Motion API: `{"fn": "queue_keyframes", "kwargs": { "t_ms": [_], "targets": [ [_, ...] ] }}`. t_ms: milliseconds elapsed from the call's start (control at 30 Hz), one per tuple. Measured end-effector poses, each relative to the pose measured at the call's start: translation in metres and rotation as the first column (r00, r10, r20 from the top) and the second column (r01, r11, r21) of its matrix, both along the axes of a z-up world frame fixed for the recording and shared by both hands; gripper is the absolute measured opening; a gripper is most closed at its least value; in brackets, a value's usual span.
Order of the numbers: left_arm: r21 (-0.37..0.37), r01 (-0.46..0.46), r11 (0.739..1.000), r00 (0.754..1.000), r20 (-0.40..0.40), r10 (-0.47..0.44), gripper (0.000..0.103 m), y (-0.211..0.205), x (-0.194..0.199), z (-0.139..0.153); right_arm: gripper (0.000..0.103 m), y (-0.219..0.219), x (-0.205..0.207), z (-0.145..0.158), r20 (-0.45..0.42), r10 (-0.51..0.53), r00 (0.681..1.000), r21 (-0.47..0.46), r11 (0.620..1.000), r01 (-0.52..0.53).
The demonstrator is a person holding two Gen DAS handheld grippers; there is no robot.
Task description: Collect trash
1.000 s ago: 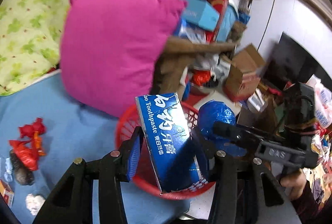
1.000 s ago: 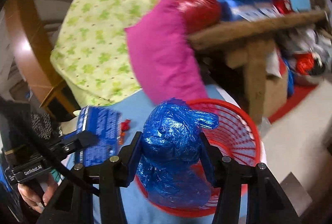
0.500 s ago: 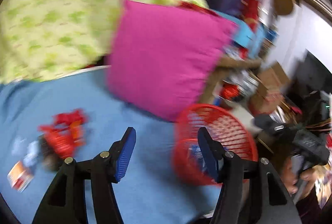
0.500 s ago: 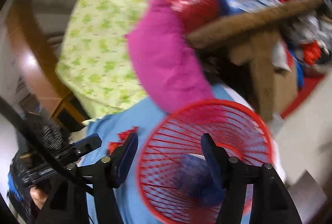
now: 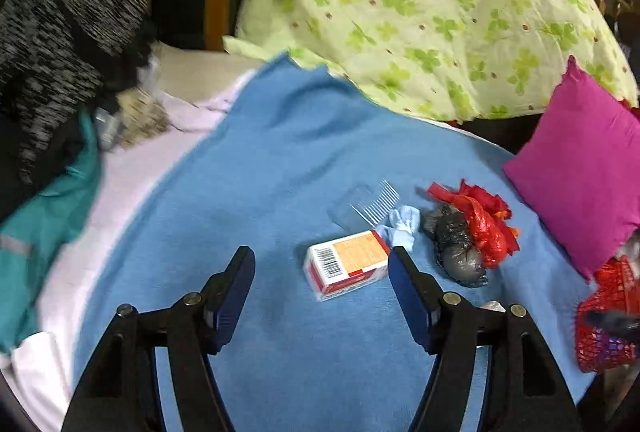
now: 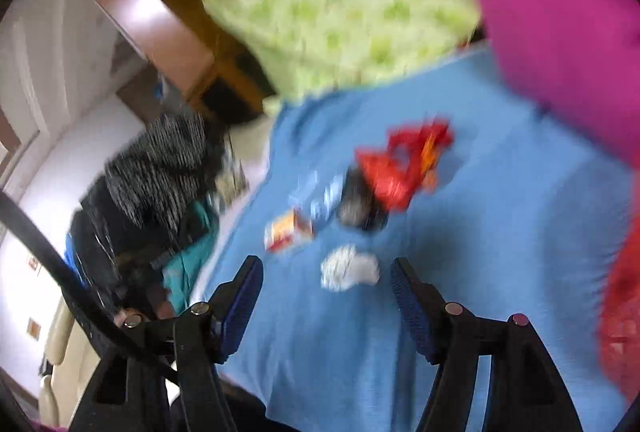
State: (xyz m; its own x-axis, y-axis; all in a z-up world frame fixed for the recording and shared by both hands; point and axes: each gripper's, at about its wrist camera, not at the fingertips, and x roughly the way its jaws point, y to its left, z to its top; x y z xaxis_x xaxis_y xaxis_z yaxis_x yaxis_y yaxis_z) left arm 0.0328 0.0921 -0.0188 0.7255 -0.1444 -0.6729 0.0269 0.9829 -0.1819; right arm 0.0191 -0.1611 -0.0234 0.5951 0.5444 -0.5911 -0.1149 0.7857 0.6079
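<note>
My left gripper (image 5: 322,272) is open and empty above the blue blanket (image 5: 260,192). A red and white small box (image 5: 346,264) lies just ahead between its fingers. Beyond it lie a clear comb (image 5: 372,204), a pale blue wad (image 5: 404,224), a grey-black bag (image 5: 456,248) and a red plastic bag (image 5: 484,220). The red basket (image 5: 608,320) stands at the right edge. My right gripper (image 6: 326,284) is open and empty, with a white crumpled wad (image 6: 350,268) just ahead. The box (image 6: 286,228), dark bag (image 6: 360,204) and red bag (image 6: 404,164) show blurred beyond.
A magenta pillow (image 5: 588,176) leans at the right and a green clover-print quilt (image 5: 420,0) lies behind. Dark and teal clothes (image 5: 48,112) pile at the left on a white sheet. A wooden bed frame (image 6: 152,20) stands behind.
Both grippers opened and let the toothpaste box and blue bag fall into the red basket. Both then swung left, away from the basket, toward the trash on the blanket.
</note>
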Motion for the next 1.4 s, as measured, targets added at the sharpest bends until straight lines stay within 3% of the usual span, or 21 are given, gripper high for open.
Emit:
{"fn": "queue_keyframes", "kwargs": {
  "t_ms": [200,333,533,700,767,833,1000,1133,1400],
  "targets": [
    [0.035,0.213,0.976,0.977,-0.019,-0.213,0.072,-0.017,0.046,-0.027,0.07,0.028,0.056,-0.057,-0.118,0.029,0.993,0.017,0.999,-0.028],
    [0.046,0.306,0.951,0.952,-0.023,-0.305,0.073,-0.026,0.067,-0.041,0.07,0.038,0.08,-0.071,-0.106,0.069,0.992,0.015,0.998,-0.068],
    [-0.04,0.381,0.924,0.922,-0.06,-0.383,0.073,-0.028,0.088,-0.068,0.07,0.059,0.094,-0.079,-0.087,0.151,0.985,-0.004,0.988,-0.152],
    [-0.036,0.415,0.909,0.906,-0.076,-0.417,0.073,-0.033,0.088,-0.074,0.068,0.072,0.091,-0.084,-0.099,0.196,0.976,-0.047,0.978,-0.202],
    [-0.021,0.42,0.907,0.904,-0.083,-0.42,0.073,-0.034,0.085,-0.075,0.052,0.078,0.089,-0.087,-0.116,0.223,0.968,-0.053,0.972,-0.231],
    [-0.012,0.421,0.907,0.903,-0.093,-0.42,0.073,-0.032,0.08,-0.074,0.051,0.084,0.086,-0.09,-0.135,0.251,0.959,-0.066,0.963,-0.261],
    [-0.03,0.422,0.906,0.902,-0.081,-0.423,0.074,-0.023,0.067,-0.067,0.052,0.085,0.079,-0.087,-0.113,0.26,0.959,-0.055,0.962,-0.268],
    [-0.008,0.421,0.907,0.902,-0.103,-0.419,0.075,-0.022,0.062,-0.069,0.068,0.092,0.074,-0.079,-0.085,0.275,0.958,-0.082,0.956,-0.282],
    [0.025,0.389,0.921,0.916,-0.112,-0.384,0.077,-0.027,0.067,-0.077,0.069,0.112,0.075,-0.089,-0.114,0.323,0.939,-0.185,0.922,-0.34]
  ]
}}
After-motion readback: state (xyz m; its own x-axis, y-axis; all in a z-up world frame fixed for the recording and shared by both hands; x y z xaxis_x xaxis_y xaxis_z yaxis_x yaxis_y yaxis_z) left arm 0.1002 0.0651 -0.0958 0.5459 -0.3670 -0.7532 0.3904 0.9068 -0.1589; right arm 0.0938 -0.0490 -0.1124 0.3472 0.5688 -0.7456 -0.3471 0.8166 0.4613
